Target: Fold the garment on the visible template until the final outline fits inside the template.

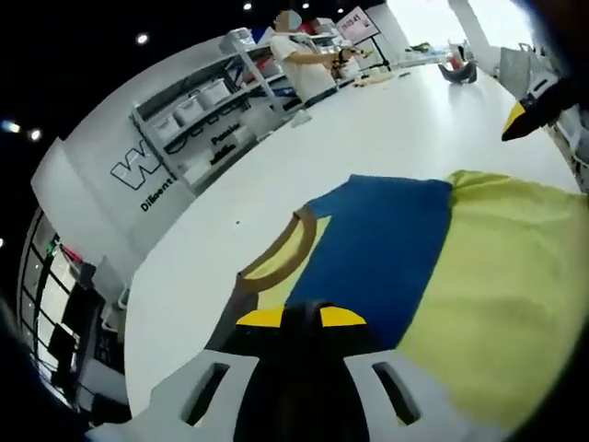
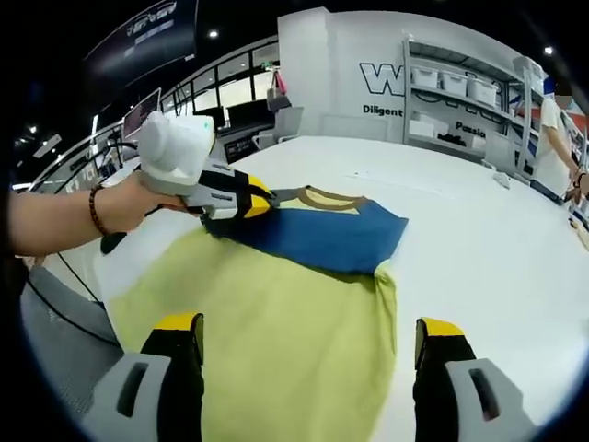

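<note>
Left view low, close on garment (image 1: 442, 267); right view higher, facing it.

A long white table (image 1: 276, 175) fills the room. Behind it stand grey shelves (image 2: 460, 101) with white bins (image 2: 440, 80), against a white wall (image 2: 340, 55) with dark lettering. Ceiling spots (image 1: 141, 39) glow; dark-framed windows (image 2: 221, 92) run alongside.
</note>
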A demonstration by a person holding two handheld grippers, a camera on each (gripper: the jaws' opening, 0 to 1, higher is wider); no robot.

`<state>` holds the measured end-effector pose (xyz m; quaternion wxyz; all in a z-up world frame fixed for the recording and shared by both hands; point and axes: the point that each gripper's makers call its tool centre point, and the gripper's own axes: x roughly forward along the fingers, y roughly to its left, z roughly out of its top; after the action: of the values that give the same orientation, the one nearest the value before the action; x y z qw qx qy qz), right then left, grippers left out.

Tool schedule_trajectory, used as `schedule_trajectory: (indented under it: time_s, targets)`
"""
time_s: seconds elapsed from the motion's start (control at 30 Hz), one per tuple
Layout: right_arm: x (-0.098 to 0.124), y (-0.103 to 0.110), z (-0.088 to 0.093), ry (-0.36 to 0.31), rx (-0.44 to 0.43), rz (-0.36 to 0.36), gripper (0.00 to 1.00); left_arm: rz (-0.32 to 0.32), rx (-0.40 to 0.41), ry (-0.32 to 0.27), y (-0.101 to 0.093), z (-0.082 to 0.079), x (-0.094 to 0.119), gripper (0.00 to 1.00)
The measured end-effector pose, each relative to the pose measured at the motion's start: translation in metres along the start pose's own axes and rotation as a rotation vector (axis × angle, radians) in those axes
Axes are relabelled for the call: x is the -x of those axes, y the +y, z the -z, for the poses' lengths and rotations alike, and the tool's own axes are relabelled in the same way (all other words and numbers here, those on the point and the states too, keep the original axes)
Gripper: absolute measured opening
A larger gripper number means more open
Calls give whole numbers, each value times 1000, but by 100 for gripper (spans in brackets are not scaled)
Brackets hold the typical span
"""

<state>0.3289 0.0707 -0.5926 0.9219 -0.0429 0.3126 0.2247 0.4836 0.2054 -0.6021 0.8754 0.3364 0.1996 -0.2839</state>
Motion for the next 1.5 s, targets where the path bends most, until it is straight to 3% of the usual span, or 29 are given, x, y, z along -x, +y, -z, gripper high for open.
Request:
schedule_trajectory:
  time_s: [0.13,0.27,0.3,0.37,0.43,0.53,0.67,0.77,1.03,1.17,1.27,1.5]
  targets:
    - [2,-4,5,4,-20,11,93,10,7,11,-4,4,-3,15]
    - [3,-2,9,21,-16,2,94,97,110,-25,-20,1,1,21]
    - [3,-1,8,16,-12,0,94,96,168,-22,-20,0,5,22]
    - [4,1,7,12,-17,-4,94,82,196,-66,-16,-8,9,25]
    - [3,2,7,8,-20,-9,94,83,200,-72,-15,-9,13,28]
    - [3,2,8,13,-8,-9,94,45,289,-102,-2,-9,23,32]
    - [4,1,6,-5,-11,-5,94,-2,322,-98,14,3,35,41]
    - [4,2,3,-18,-3,-8,94,-11,411,-101,20,12,38,42]
    - [3,7,2,-27,-12,-26,94,-30,481,-62,30,43,46,41]
    - [3,7,4,-19,-7,-23,93,-38,582,-45,32,59,47,39]
    - [4,6,5,-13,13,-12,93,-17,629,-26,26,68,48,32]
    - [4,5,6,-13,6,-11,93,12,678,-12,12,79,48,29]
